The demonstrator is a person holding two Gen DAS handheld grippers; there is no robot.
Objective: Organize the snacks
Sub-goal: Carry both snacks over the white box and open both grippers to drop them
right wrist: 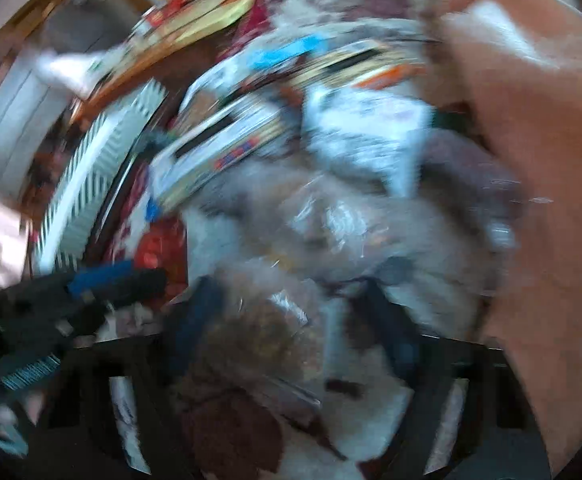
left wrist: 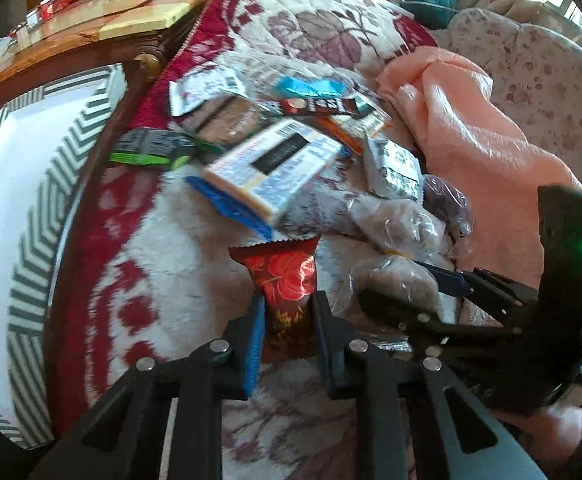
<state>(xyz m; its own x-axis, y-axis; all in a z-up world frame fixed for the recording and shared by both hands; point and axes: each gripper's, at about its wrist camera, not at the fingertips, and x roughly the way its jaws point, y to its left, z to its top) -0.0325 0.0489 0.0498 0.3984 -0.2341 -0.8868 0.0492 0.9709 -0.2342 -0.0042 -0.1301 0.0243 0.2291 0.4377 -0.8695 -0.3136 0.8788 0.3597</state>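
My left gripper (left wrist: 289,300) is shut on a red packet with a gold rose print (left wrist: 287,272), holding it just above the fleecy blanket (left wrist: 163,264). Beyond it lies a heap of snacks, topped by a white and blue box (left wrist: 275,168). In the left wrist view my right gripper (left wrist: 391,282) comes in from the right, its fingers either side of a clear-wrapped brown pastry (left wrist: 383,272). The right wrist view is blurred: the gripper (right wrist: 291,308) straddles that pastry (right wrist: 259,332), with a gap at one pad. The left gripper (right wrist: 139,278) and the red packet (right wrist: 159,248) show at its left.
A white box with a grey chevron rim (left wrist: 31,200) stands left of the blanket, past a dark wooden rail (left wrist: 103,152). A peach cloth (left wrist: 471,128) is bunched at the right. More clear-wrapped pastries (left wrist: 407,224) and a green packet (left wrist: 151,152) lie in the heap.
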